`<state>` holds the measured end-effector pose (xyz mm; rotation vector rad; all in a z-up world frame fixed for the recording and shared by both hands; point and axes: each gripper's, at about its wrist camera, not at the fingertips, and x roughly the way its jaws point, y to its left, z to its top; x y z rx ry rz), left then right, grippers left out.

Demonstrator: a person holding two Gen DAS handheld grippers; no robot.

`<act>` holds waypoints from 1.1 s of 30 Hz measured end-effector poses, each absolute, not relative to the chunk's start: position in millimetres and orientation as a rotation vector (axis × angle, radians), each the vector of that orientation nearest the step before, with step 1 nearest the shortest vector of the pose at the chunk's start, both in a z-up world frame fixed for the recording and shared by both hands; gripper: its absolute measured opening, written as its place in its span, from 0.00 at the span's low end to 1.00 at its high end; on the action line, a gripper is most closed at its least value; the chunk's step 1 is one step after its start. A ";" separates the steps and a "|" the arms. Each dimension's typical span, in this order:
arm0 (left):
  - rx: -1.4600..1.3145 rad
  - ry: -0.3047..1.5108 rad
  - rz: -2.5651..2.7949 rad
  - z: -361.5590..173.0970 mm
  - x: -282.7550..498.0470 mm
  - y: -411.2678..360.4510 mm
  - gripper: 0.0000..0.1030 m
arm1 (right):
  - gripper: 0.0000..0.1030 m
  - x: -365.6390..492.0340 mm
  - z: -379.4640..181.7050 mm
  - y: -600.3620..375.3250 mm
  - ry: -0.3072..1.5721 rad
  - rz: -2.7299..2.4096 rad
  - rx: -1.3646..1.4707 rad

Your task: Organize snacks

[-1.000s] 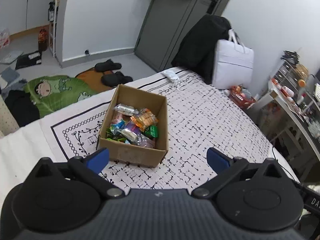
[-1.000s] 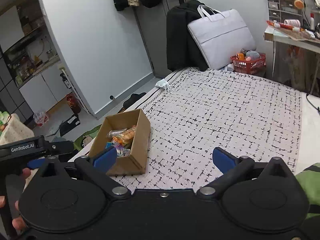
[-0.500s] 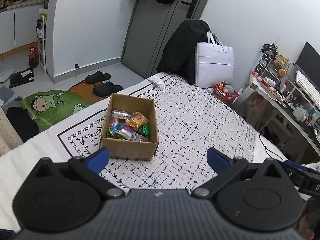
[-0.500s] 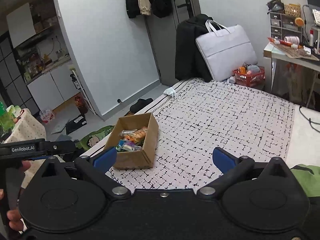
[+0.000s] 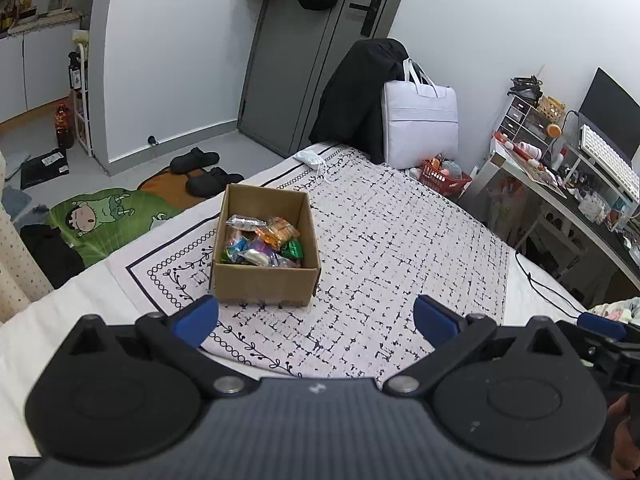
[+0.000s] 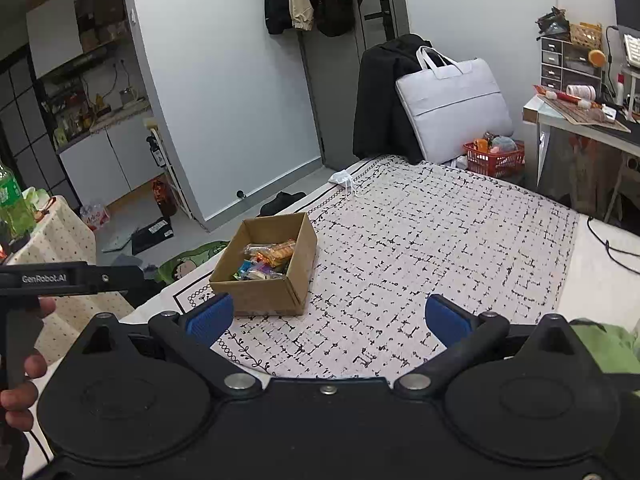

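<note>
A brown cardboard box (image 5: 264, 280) sits on the patterned cloth on the bed; it also shows in the right wrist view (image 6: 264, 294). Inside lie several wrapped snacks (image 5: 266, 242), orange, silver, green, blue and purple; they show in the right wrist view too (image 6: 266, 260). My left gripper (image 5: 316, 316) is open and empty, held back and above the box's near side. My right gripper (image 6: 326, 320) is open and empty, to the right of the box and behind it. The left gripper's body (image 6: 68, 278) shows at the left of the right wrist view.
A black-and-white patterned cloth (image 5: 392, 248) covers the bed. A white face mask (image 5: 310, 157) lies at its far edge. A black coat and grey bag (image 5: 420, 116) stand beyond. A red basket (image 6: 494, 156) and a cluttered desk (image 5: 560, 184) are at the right. Slippers (image 5: 204, 172) lie on the floor.
Both grippers have pulled back and risen, so the box looks smaller and farther away. Both stay open and empty. The box has not moved.
</note>
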<state>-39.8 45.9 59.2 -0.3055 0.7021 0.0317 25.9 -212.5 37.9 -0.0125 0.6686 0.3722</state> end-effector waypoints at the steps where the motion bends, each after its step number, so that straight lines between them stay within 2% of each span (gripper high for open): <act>1: -0.300 0.700 0.029 58.9 -41.0 44.6 1.00 | 1.00 24.9 38.0 -213.8 0.666 0.371 -0.009; 33: -0.186 0.718 0.039 55.6 -53.6 38.2 1.00 | 1.00 13.0 28.4 -221.3 0.657 0.370 0.000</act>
